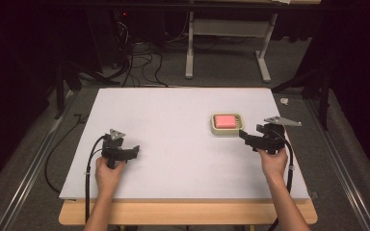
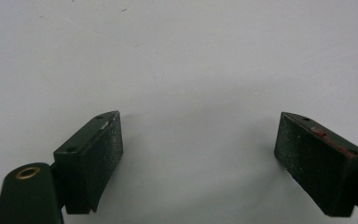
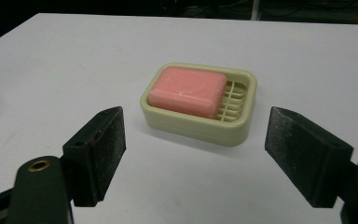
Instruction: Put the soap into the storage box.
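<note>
Soap (image 3: 188, 91), a pink bar, lies in a cream soap dish (image 3: 198, 125) on the white bench (image 1: 173, 144), toward the far right part of its top. In the right gripper view the bar sits at the left end of the dish, leaving the slatted drain ribs bare at the other end. The dish stands flat on the bench.

The right claw (image 1: 244, 136) points at the dish from the near right side and is spread wide, grasping nothing. In its own view the two black jaws stand far apart at the lower corners, with the dish ahead between them; their tips stop short of it, and bare bench shows between the pads and the dish wall. In the high view the tip of this claw lies just beside the near right corner of the dish; whether it touches cannot be told from there. A hand (image 1: 273, 162) holds the gripper from behind, with the grey three-cornered plate on top.

The left claw (image 1: 136, 150) is well apart from the dish, over the near left part of the bench. It is also released, its jaws wide apart in its own view, with plain white bench surface between them. The other hand (image 1: 109, 172) grips its handle.
</note>
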{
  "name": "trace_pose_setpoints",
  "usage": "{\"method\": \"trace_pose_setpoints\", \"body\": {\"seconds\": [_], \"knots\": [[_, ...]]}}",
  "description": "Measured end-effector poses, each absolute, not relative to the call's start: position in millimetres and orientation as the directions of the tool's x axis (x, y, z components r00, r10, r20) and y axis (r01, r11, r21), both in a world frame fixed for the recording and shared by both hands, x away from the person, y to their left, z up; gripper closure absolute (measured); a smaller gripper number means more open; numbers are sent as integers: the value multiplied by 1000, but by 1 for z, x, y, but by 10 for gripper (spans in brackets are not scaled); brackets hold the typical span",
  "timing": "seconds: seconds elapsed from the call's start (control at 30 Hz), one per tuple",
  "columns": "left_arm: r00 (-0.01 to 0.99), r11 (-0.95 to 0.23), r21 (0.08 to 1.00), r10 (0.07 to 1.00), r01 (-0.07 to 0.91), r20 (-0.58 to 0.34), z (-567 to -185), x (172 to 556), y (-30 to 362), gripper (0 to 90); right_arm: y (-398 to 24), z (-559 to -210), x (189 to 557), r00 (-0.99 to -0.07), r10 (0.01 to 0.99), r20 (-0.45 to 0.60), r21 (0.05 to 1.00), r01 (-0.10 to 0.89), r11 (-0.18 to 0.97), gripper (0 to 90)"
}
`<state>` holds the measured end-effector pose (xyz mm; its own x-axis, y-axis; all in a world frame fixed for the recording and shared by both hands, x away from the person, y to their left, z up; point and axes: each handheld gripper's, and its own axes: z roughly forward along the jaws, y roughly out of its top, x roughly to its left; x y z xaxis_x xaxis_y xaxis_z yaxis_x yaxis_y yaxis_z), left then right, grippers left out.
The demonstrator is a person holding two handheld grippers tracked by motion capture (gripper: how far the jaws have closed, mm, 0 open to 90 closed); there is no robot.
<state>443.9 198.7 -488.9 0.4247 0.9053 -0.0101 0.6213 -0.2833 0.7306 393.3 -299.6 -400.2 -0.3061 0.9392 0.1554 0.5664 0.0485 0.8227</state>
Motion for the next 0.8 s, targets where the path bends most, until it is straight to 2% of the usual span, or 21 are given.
{"method": "trace_pose_setpoints", "body": {"seconds": [0.8], "knots": [[425,-284,730,905,622,-9,-489,444,199,157,-306,-416,366,-316,930,189,826,564,24,216]]}}
